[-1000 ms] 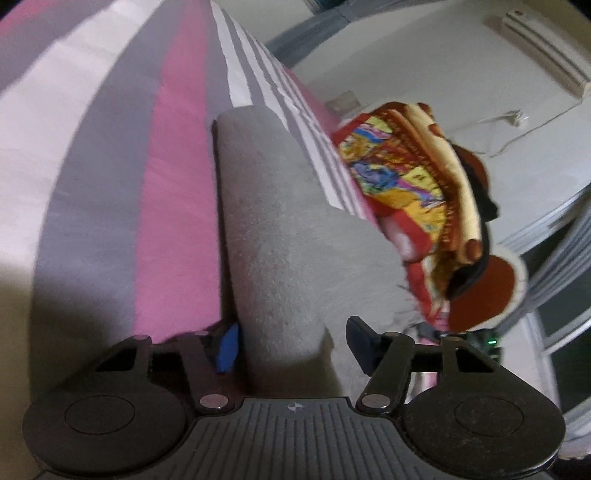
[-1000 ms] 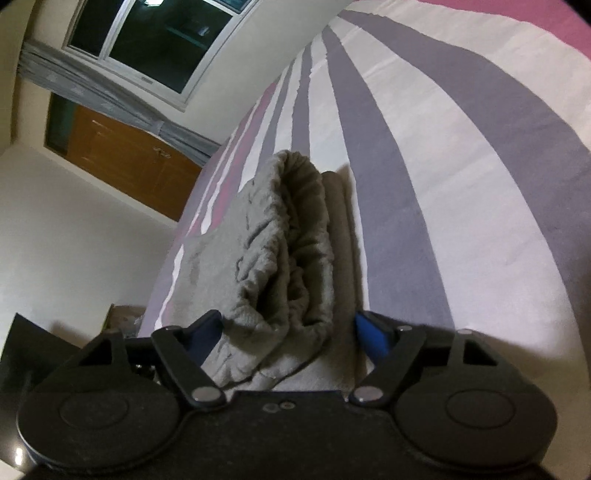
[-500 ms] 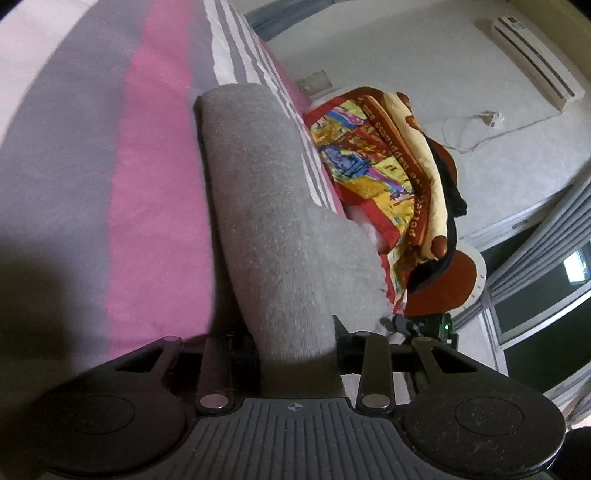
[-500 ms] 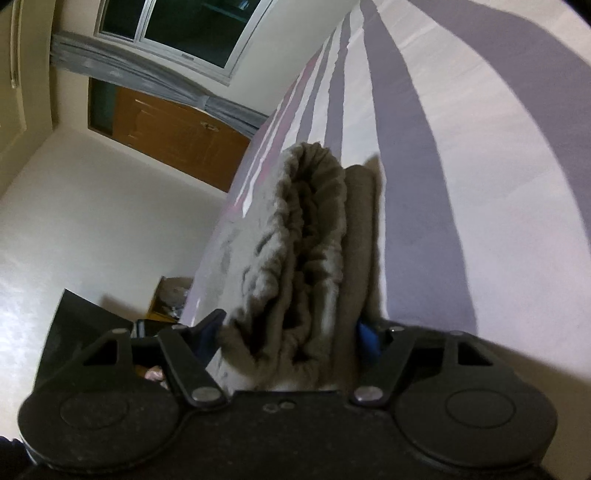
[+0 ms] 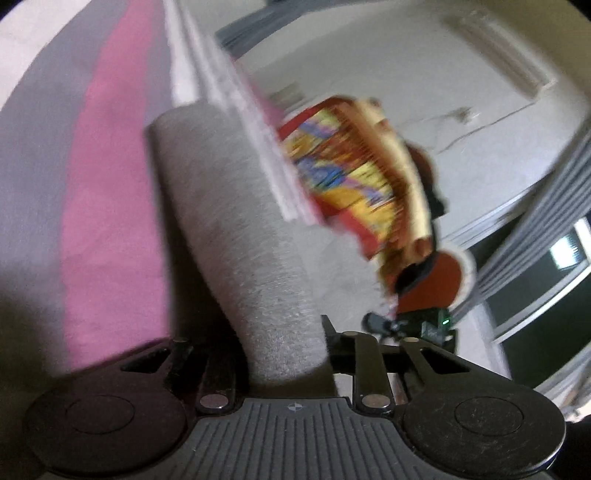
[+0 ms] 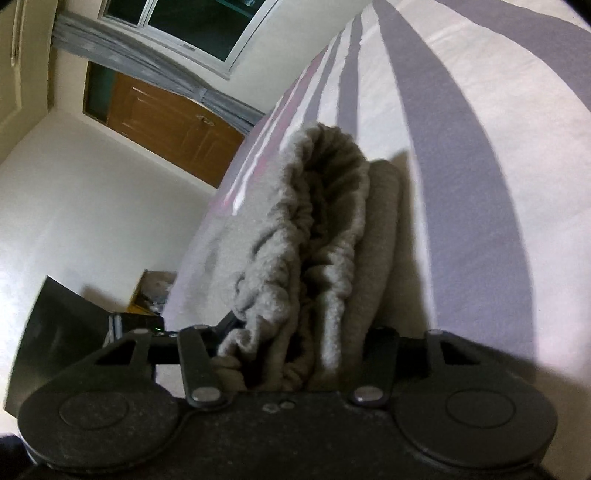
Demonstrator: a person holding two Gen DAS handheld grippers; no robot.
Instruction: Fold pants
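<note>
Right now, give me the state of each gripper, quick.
Left gripper: closing, fingers pinching the folded end of the grey pants.
Right gripper: closing on the bunched waistband end of the pants, fabric squeezed between its fingers.

One pair of grey pants [image 5: 236, 236] is counted, lying folded on one striped bed [image 5: 110, 184]. Two hand-held grippers are counted: the left hand-held gripper [image 5: 284, 347] and the right hand-held gripper [image 6: 295, 354]. One colourful blanket [image 5: 351, 177] is seen at the far right of the bed. One air conditioner [image 5: 498, 59], one window [image 6: 192, 22] and one wooden cabinet [image 6: 162, 125] are counted in the room.
</note>
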